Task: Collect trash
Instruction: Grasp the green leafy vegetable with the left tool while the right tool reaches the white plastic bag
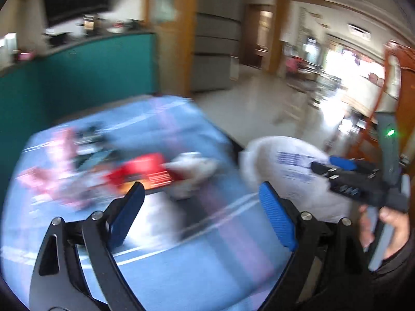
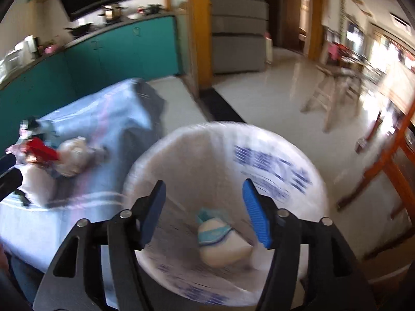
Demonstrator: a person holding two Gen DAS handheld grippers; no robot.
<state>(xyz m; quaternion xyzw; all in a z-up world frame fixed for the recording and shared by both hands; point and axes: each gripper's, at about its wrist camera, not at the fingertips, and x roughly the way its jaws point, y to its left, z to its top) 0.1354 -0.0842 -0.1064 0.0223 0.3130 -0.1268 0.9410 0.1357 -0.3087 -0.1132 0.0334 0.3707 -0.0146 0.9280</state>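
Your right gripper (image 2: 205, 212) hangs open and empty over the bag (image 2: 285, 160) (wad (image 2: 223, 241) inside); your left gripper (image 1: 199, 207), wide and empty, faces the table (image 1: 181, 280) trash (image 1: 145, 171).

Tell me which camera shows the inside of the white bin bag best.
The right wrist view: it looks down into the open white bag, where a white-and-teal wad lies at the bottom beyond the open right tongs. The left wrist view shows only the bag's blurred outside, beside the blue-clothed table.

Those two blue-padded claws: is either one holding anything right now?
No. Both the left claw and right claw are open, nothing gripped.
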